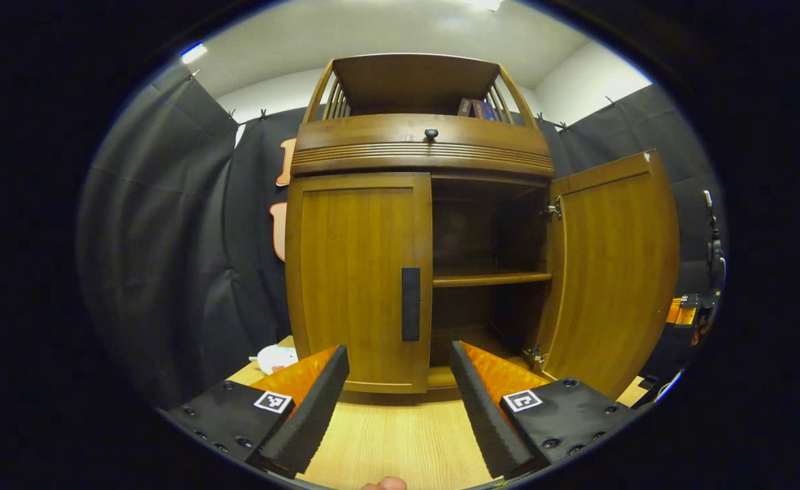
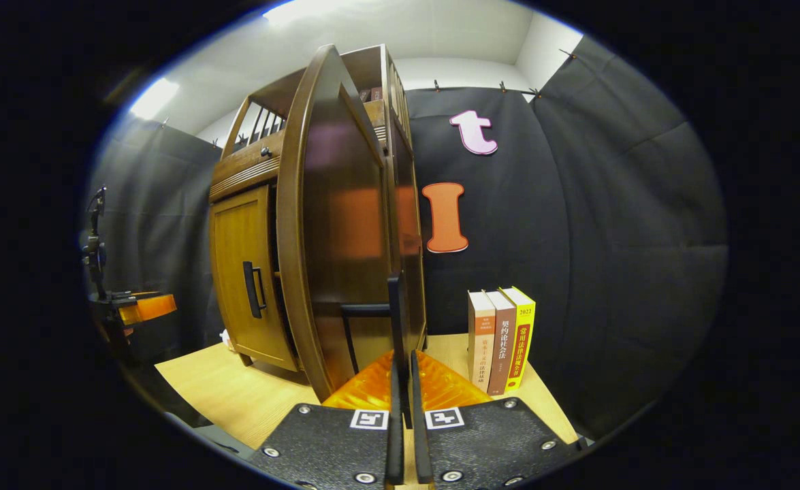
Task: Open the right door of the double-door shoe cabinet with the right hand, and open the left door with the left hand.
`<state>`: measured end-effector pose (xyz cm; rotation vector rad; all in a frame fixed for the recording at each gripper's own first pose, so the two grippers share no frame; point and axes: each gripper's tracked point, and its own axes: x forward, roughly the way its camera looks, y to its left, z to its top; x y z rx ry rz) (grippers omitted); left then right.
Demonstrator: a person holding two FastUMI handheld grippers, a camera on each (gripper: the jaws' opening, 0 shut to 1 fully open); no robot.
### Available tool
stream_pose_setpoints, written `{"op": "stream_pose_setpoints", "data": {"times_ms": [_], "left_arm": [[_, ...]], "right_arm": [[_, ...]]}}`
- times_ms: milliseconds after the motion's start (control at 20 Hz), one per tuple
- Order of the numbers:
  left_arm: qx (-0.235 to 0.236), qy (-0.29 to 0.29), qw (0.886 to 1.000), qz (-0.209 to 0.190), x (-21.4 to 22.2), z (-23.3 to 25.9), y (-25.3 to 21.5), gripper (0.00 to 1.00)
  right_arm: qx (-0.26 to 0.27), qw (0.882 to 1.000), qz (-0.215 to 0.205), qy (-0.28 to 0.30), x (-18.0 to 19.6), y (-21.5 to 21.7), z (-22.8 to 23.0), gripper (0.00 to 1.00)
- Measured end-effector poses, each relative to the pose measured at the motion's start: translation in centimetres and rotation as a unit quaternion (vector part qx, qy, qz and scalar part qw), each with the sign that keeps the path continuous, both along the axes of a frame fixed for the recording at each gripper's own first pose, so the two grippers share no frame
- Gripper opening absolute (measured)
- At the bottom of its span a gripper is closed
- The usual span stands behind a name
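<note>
While the right tool clamps the right door's handle to hold it open, the left tool gapes wide, lined up before the closed left door's handle.

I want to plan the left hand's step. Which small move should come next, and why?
Probably move the left gripper forward to the black vertical handle of the closed left wooden door and shut on it. Its fingers are open and short of the handle, while the right wooden door already stands open.
</note>
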<state>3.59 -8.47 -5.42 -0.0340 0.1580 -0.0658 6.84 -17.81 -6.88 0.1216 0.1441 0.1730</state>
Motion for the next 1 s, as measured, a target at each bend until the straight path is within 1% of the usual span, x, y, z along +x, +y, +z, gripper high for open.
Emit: {"op": "stream_pose_setpoints", "data": {"times_ms": [50, 100, 150, 200, 250, 300, 450, 500, 550, 600, 650, 700, 750, 800, 850, 900, 1000], "left_arm": [[-0.006, 0.001, 1.0, 0.003, 0.6, -0.2, 0.2, 0.94], [-0.007, 0.003, 1.0, 0.002, 1.3, -0.4, 0.1, 0.94], [0.002, 0.002, 1.0, 0.005, 2.0, -0.6, 0.5, 0.97], [0.011, -0.005, 1.0, 0.007, 2.7, -0.4, 0.9, 0.94], [0.017, -0.012, 1.0, 0.01, 3.4, -0.1, 1.2, 0.94], [0.018, -0.015, 1.0, 0.011, 4.1, 0.0, 1.3, 0.94], [0.011, -0.018, 1.0, 0.009, 5.8, 0.5, 1.3, 0.94], [0.01, -0.019, 1.0, 0.008, 6.2, 0.7, 1.3, 0.94], [0.008, -0.02, 1.0, 0.005, 6.7, 0.8, 1.1, 0.94], [0.006, -0.021, 1.0, 0.001, 7.1, 0.9, 0.8, 0.94], [0.005, -0.022, 1.0, -0.003, 7.3, 0.8, 0.6, 0.94], [0.004, -0.025, 1.0, -0.007, 7.5, 0.9, 0.4, 0.94], [0.003, -0.026, 1.0, -0.012, 7.6, 0.8, 0.0, 0.94], [0.004, -0.025, 1.0, -0.017, 7.9, 0.7, -0.3, 0.94], [0.005, -0.021, 1.0, -0.023, 8.3, 0.2, -0.7, 0.94], [0.001, -0.015, 0.999, -0.03, 8.7, -0.2, -1.2, 0.94], [-0.019, -0.002, 0.999, -0.044, 9.4, -1.0, -2.1, 0.95]], "right_arm": [[0.006, 1.0, 0.001, 0.005, -0.4, -0.5, -0.2, 0.07], [0.012, 1.0, -0.002, 0.003, -0.9, -1.1, 0.2, 0.11], [0.018, 1.0, -0.004, 0.004, -1.2, -1.4, 0.4, 0.1], [0.021, 1.0, -0.007, 0.004, -1.6, -1.6, 0.6, 0.24], [0.015, 1.0, -0.01, 0.004, -1.8, -1.7, 0.7, 0.27], [0.003, 1.0, -0.017, 0.0, -2.0, -1.9, 1.0, 0.37], [-0.012, 0.999, -0.035, -0.02, -2.2, -2.1, 2.5, 0.44], [-0.01, 0.999, -0.042, -0.026, -2.4, -2.3, 3.0, 0.41], [-0.011, 0.998, -0.051, -0.031, -2.5, -2.6, 3.4, 0.44], [-0.017, 0.997, -0.064, -0.033, -2.7, -3.1, 3.7, 0.49], [-0.021, 0.996, -0.075, -0.033, -2.8, -3.6, 3.8, 0.57], [-0.021, 0.996, -0.081, -0.029, -3.1, -3.8, 3.8, 0.55], [-0.021, 0.996, -0.086, -0.026, -3.4, -3.6, 3.8, 0.57], [-0.021, 0.995, -0.094, -0.027, -3.8, -3.7, 4.0, 0.54], [-0.023, 0.994, -0.103, -0.033, -4.2, -3.7, 4.5, 0.57], [-0.026, 0.993, -0.111, -0.039, -4.5, -3.8, 4.6, 0.71], [-0.03, 0.992, -0.118, -0.042, -5.2, -3.2, 4.8, 0.8]]}}
